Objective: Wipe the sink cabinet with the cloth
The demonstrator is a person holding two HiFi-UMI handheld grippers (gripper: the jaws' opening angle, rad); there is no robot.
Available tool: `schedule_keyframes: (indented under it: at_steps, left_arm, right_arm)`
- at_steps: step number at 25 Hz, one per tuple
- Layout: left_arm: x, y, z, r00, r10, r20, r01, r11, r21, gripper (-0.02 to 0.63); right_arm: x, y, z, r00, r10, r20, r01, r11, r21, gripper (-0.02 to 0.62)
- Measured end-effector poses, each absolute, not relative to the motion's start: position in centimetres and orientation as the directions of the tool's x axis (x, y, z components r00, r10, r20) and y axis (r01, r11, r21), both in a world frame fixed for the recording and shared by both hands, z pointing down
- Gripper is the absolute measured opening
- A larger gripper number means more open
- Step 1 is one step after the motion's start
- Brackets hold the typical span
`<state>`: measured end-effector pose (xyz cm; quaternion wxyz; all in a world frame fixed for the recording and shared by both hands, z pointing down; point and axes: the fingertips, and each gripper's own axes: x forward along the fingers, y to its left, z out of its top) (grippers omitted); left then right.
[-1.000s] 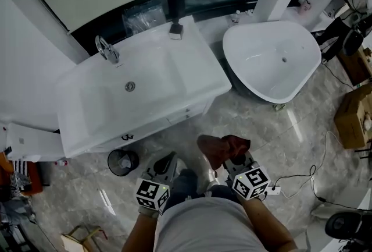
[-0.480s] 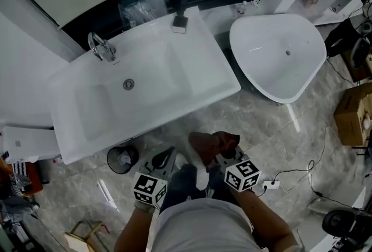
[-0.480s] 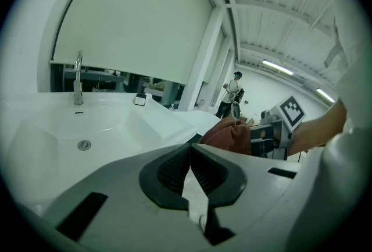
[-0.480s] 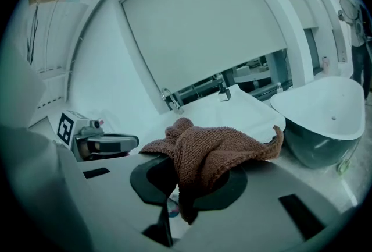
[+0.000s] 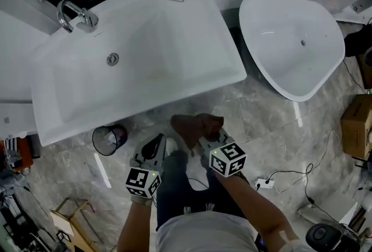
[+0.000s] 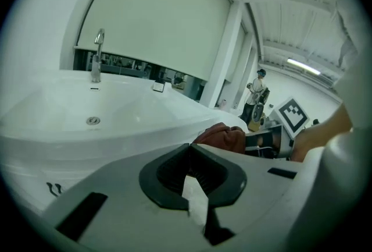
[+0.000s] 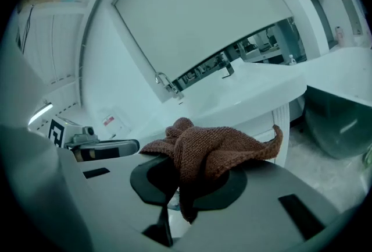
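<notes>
My right gripper (image 7: 183, 180) clamps the bunched cloth (image 7: 216, 149); my left gripper (image 6: 189, 153) is closed, empty. Risk: friction against the sink cabinet (image 7: 289, 123) could drag it free.

Grey marble floor (image 5: 273, 123), white bathtub (image 5: 279, 64)

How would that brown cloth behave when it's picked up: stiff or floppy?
Probably floppy: the cloth bunches and droops over the right gripper that clamps it. It is likely light, since a small pinch holds the whole wad up. Its knitted weave looks rough, so it should not slip out easily.
</notes>
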<state>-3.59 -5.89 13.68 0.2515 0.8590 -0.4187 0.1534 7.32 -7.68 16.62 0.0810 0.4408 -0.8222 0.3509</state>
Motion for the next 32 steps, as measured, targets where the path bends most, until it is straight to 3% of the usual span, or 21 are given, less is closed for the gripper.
schedule_keyframes:
  at_steps: [9, 20, 32]
  left_arm:
    - [-3.6, -7.4, 23.6, 0.497, -0.778, 0.383, -0.865, -0.412, 0.287, 0.011]
    - [-5.1, -12.0, 35.0, 0.398, -0.889, 0.227, -0.915, -0.368, 0.165, 0.011]
    - [-8.2, -13.8, 36.6, 0.318, -0.947, 0.035, -0.941, -0.311, 0.130, 0.009]
  right_arm:
    - [3.3, -10.9, 26.1, -0.714, -0.647, 0.268, -0.626, 0.418, -0.659, 0.058]
    - [-1.5, -14.2, 34.1, -0.757, -0.650, 0.071, -0.648, 0.732, -0.210, 0.058]
    - [-5.5, -14.2, 33.6, -0.796, -0.601, -0.075, -0.605, 0.783, 0.146, 0.058]
